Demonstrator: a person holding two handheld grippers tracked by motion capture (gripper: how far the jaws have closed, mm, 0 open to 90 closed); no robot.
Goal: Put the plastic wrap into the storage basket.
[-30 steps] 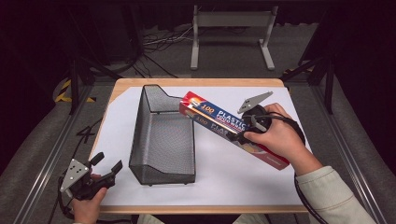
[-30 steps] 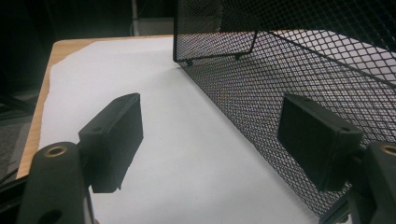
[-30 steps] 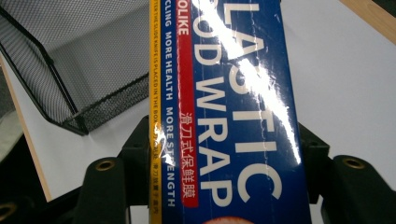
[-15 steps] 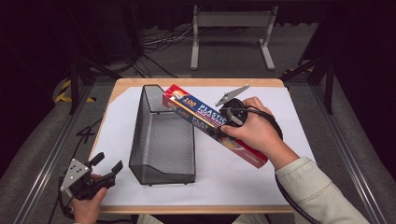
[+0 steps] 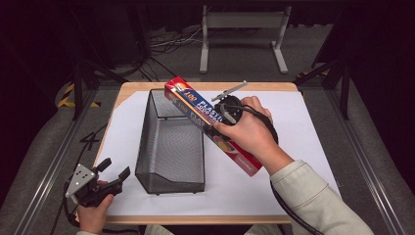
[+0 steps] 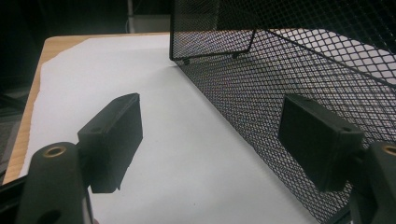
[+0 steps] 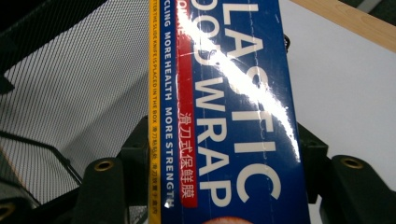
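high view: the plastic wrap box (image 5: 213,125) is clenched by the right tool (image 5: 221,119), tilted over the mesh basket's (image 5: 169,142) right rim; the left tool (image 5: 111,172) is held released near the surface's (image 5: 303,127) corner.

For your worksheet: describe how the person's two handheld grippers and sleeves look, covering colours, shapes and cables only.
The left gripper is black with two blocky rectangular jaws, brass-coloured rivets near the jaw bases, and a grey three-cornered plate on top. The right gripper is also black, has a round body, carries the same kind of grey plate, and trails a thick black cable along the forearm. The right arm wears a light cream-coloured sleeve.
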